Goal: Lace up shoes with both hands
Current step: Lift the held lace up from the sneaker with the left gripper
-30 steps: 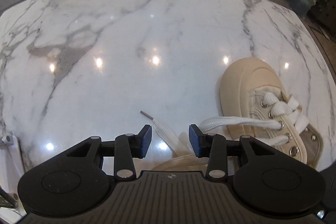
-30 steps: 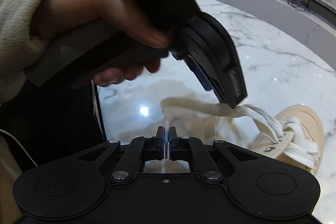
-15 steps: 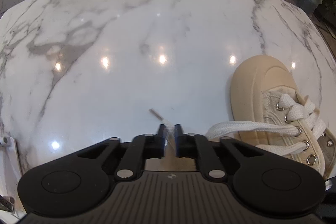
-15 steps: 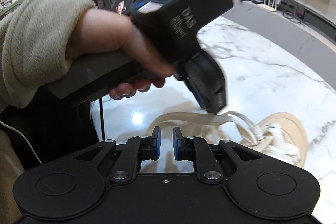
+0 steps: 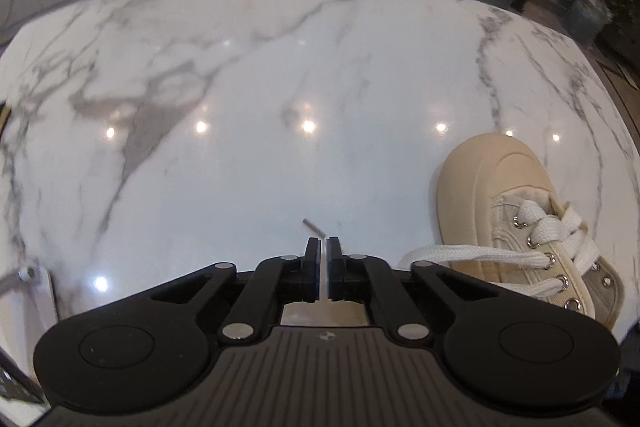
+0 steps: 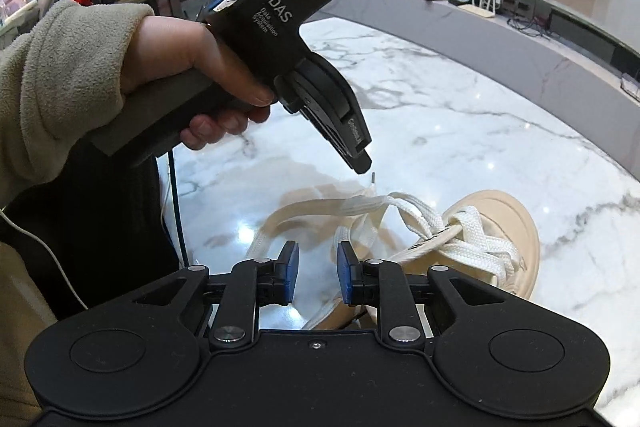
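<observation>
Tension matters: left gripper [image 5: 324, 247] pinches the white flat shoelace [image 5: 472, 254] though loosening; right gripper [image 6: 318, 261] opens empty.

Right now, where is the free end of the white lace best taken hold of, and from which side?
Grip the flat woven lace just below its stiff tip, not the thin tip. That part is broad and lifted off the table, so it could be pinched on both faces. Probably come from the left; the shoe lies right.

The black plastic handheld left claw [image 6: 362, 167] body reads "DAS" above smaller "Data Acquisition System"; its finger's white lettering is illegible
</observation>
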A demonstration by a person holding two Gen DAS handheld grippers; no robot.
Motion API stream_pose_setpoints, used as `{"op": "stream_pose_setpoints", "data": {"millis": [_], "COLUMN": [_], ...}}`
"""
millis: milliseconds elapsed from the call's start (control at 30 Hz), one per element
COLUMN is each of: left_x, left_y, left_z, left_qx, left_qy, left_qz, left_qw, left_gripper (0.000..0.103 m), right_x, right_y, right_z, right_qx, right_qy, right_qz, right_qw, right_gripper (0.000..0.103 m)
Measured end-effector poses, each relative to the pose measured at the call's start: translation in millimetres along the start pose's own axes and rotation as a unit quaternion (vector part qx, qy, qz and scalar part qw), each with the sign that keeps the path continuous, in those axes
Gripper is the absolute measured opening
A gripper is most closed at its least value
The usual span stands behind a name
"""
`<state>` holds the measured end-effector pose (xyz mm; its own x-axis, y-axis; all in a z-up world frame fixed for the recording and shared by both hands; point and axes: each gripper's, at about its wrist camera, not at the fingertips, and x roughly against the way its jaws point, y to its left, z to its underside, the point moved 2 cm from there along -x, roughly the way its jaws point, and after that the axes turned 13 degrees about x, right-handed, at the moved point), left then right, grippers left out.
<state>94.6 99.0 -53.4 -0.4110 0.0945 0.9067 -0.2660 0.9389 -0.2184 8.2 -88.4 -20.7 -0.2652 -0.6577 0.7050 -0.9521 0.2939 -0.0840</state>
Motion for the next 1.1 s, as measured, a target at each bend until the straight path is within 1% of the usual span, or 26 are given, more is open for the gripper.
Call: {"op": "stream_pose_setpoints", "data": {"millis": [33,167,267,400,500,533,600,633,700,767,900,1100], "left_x": [-1,-10,-20,-22,-24,-25,-25,-25,-25,-25,-20,6], "left_y": [0,-5,-7,-8,-12,-14,-18,-20,-21,-20,-13,-9], "left_z": [0,1,2,3,4,5,7,8,9,10,7,-4], "left_qx": [0.005,0.005,0.008,0.001,-0.015,-0.023,-0.041,-0.051,-0.056,-0.060,-0.053,-0.054], "left_qy": [0.001,0.010,0.019,0.011,0.002,-0.002,-0.008,-0.013,-0.016,-0.019,-0.023,-0.059], "left_qz": [0.003,-0.002,-0.013,-0.023,-0.032,-0.037,-0.047,-0.048,-0.044,-0.042,-0.030,-0.033], "left_qw": [1.0000,0.9999,0.9997,0.9997,0.9994,0.9991,0.9980,0.9975,0.9973,0.9971,0.9979,0.9962], "left_gripper": [0.019,0.024,0.025,0.025,0.025,0.024,0.018,0.011,0.003,0.002,0.001,0.001], "right_x": [0,0,-2,-2,-1,-2,-4,-6,-8,-7,-7,-12], "right_y": [1,4,3,3,3,2,0,-1,-4,-1,-2,-3], "right_z": [-1,-5,-6,-4,-2,-2,-3,-3,-5,-4,-5,-9], "right_qx": [0.001,0.003,0.002,-0.001,-0.003,-0.003,-0.005,-0.006,-0.007,-0.008,-0.009,-0.002], "right_qy": [-0.001,-0.003,0.001,0.003,0.002,0.002,0.001,0.001,0.001,0.001,0.001,0.005], "right_qz": [-0.001,-0.004,-0.003,-0.004,-0.009,-0.010,-0.012,-0.013,-0.014,-0.015,-0.017,-0.017], "right_qw": [1.000,1.000,1.000,1.000,1.000,1.000,1.000,1.000,1.000,1.000,1.000,1.000], "right_gripper": [0.020,0.020,0.020,0.020,0.020,0.020,0.020,0.020,0.020,0.020,0.020,0.020]}}
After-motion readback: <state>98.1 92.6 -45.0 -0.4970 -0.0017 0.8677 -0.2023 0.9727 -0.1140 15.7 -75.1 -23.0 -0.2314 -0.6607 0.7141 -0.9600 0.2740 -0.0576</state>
